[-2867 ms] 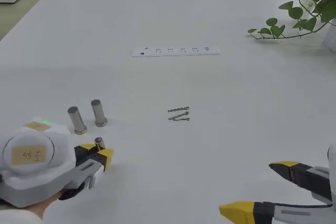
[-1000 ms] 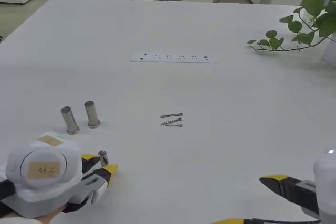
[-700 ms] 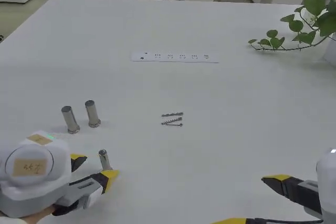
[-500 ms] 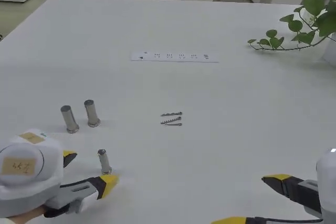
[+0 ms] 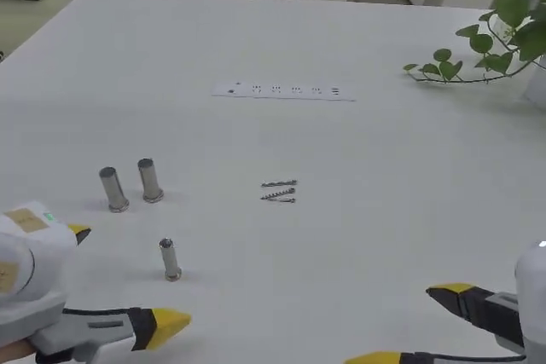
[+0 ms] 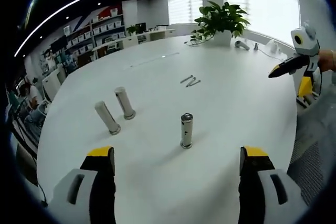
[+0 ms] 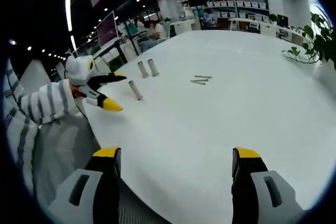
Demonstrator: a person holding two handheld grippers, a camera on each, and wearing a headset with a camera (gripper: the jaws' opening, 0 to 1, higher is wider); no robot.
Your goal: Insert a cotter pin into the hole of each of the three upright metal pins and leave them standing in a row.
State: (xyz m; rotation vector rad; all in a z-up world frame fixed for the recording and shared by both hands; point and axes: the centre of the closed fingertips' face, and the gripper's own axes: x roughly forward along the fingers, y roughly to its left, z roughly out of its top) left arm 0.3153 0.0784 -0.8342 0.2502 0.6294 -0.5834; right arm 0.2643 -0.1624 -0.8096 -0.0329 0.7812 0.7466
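Steel-grey, the near pin [image 5: 170, 259] is standing upright in the head view, apart from the rear pair of pins [image 5: 150, 181]. The cotter pins [image 5: 279, 192] are lying well to their right. The left gripper [image 5: 128, 277] and the right gripper [image 5: 405, 326] are gaping wide, empty.

Left gripper view: the near pin [image 6: 186, 129] is standing just ahead, centred between the jaws, untouched.

Right gripper view: the cotter pins [image 7: 199, 80] are lying far ahead.

Judging by this, the right should be pinching one cotter pin by its head while the left is bracing a pin low.

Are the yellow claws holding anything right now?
Nothing. The left gripper and the right gripper are both open and empty; the nearest metal pin stands alone, untouched.
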